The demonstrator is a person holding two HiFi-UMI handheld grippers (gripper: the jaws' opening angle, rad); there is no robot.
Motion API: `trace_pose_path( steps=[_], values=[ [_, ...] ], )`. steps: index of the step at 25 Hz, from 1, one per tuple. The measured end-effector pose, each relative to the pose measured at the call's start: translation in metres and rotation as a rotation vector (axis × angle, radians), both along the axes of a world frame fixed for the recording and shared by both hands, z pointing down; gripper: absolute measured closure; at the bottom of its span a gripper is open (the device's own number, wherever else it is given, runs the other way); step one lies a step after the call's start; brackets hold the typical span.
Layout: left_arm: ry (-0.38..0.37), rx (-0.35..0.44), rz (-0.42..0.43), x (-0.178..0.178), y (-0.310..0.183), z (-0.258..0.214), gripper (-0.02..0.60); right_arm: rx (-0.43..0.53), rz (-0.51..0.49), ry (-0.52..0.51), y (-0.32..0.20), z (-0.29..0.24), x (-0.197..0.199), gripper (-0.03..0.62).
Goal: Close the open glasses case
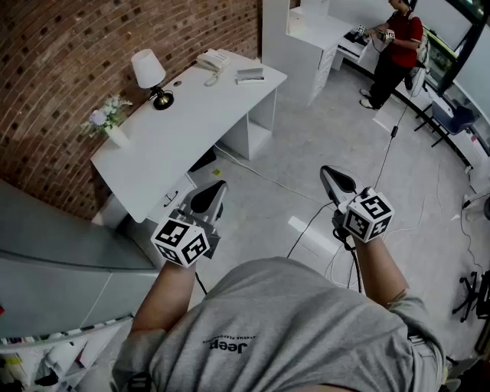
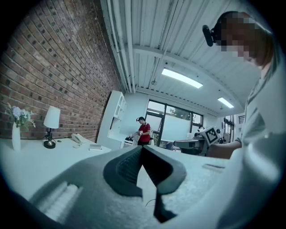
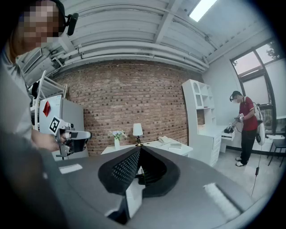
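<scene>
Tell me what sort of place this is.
Probably an office or studio workroom: a white desk with a lamp and telephone against a brick wall, and cables across the grey floor.

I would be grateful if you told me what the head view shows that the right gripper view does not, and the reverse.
Only the head view: cables trailing over the floor, the wearer's grey shirt, and the marker cube on the right tool. Only the right gripper view: the ceiling light, the head camera, and that tool's jaws shut with nothing between them. Both: the white desk, lamp, flower vase, telephone, the person in red and the left tool.
</scene>
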State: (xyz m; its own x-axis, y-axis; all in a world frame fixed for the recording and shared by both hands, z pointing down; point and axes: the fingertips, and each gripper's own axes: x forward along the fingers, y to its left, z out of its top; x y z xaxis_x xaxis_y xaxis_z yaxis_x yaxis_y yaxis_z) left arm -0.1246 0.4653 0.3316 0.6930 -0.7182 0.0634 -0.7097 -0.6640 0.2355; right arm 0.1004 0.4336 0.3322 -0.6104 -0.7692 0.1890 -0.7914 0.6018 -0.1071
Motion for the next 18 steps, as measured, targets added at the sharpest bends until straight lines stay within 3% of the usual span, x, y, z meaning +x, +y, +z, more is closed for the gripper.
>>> trace_pose_path(
  steps=[18],
  values=[
    [-0.011, 0.004, -0.004, 0.022, -0.011, -0.005, 0.584, 0.014, -0.017, -0.004, -0.013, -0.011, 0.016, 0.585]
  ],
)
